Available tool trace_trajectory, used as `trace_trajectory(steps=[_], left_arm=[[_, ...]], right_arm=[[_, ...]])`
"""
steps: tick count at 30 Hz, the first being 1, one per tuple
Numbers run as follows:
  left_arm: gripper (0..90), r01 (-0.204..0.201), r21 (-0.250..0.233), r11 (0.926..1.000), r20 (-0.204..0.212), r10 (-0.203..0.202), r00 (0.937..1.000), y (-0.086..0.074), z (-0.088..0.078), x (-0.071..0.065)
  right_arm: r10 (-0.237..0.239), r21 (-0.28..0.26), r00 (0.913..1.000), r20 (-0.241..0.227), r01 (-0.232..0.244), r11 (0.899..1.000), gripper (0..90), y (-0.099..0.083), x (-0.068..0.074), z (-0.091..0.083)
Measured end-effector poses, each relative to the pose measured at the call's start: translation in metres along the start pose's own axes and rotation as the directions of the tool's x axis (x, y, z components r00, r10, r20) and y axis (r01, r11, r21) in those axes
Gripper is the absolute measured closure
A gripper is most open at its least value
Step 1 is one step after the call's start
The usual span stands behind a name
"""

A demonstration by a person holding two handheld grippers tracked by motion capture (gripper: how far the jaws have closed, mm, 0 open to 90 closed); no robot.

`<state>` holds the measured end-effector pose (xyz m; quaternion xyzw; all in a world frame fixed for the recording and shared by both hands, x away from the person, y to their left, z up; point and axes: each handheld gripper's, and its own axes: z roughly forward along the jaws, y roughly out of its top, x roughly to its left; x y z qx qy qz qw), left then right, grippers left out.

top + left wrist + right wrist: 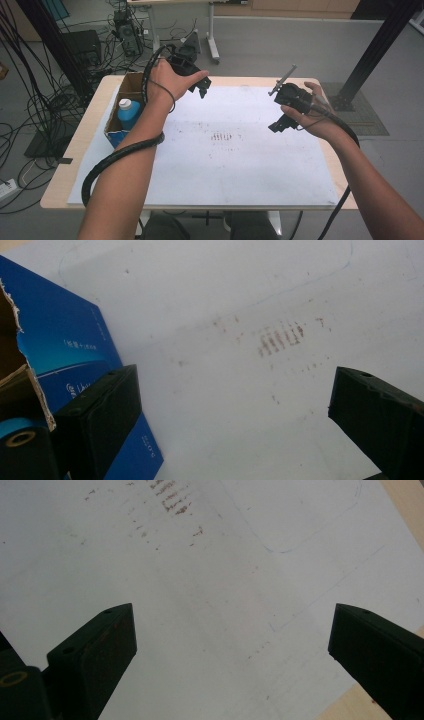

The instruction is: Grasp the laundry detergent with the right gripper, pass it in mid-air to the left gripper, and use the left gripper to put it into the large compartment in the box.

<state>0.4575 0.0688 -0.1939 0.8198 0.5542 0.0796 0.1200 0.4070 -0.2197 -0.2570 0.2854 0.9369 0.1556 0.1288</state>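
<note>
From the high view, the left gripper [202, 86] hangs above the far left of the white sheet [240, 165], just beside an open box [131, 82] at the table's left edge, with a blue bottle [129, 113] standing upright inside it. The bottle is the nearest thing to that gripper, so I judge it the likely target. The right gripper [278, 125] hovers over the sheet's right side, well apart from the box. Neither holds anything.

In the left gripper view, its jaws stand wide with only stained sheet [250, 315] between them (the reddish marks sit mid-sheet). The box [65, 350] shows its blue side and torn cardboard rim at the left, close behind the left-hand jaw. The risk here, as I judge it: a reach for the bottle from this angle could catch the torn rim or wall, shoving the box or tipping the bottle inside it.

In the right gripper view, its jaws are likewise spread wide over bare sheet [210, 580], with the wooden table [405, 505] at the corner. Its trailing cable could drag across the sheet and shift it if the hand swings left.
</note>
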Motion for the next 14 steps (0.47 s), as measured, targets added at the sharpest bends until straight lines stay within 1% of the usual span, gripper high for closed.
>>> trace_trajectory(steps=[3, 8, 10, 13, 14], left_arm=[[7.2, -0.001, 0.005, 1.0, -0.002, 0.001, 1.0, -0.0008, 0.0015, 0.0008], [7.3, 0.01, 0.005, 0.9999, -0.001, -0.01, 0.9999, -0.0023, 0.0023, 0.0019], [7.4, 0.009, 0.004, 1.0, -0.002, -0.009, 1.0, -0.0029, 0.002, 0.0018], [7.4, 0.011, -0.007, 0.9999, -0.003, -0.011, 0.9999, -0.0044, 0.0009, 0.0014], [7.5, 0.015, -0.012, 0.9998, 0.007, -0.015, 0.9999, -0.0049, 0.0006, 0.0016]], right_arm=[[0.001, 0.003, 1.0, -0.003, -0.001, 1.0, 5.3, 0.0004, 0.0005, 0.0008], [0.001, 0.001, 1.0, -0.001, -0.001, 1.0, 5.2, 0.0002, 0.0007, 0.0004], [0.0, -0.001, 1.0, 0.001, 0.0, 1.0, 5.2, 0.0002, 0.0013, -0.0001], [0.001, -0.005, 1.0, 0.0, -0.001, 1.0, 5.2, -0.0002, 0.0019, -0.0002], [0.001, -0.005, 1.0, 0.001, -0.001, 1.0, 5.2, -0.0004, 0.0022, -0.0004]])
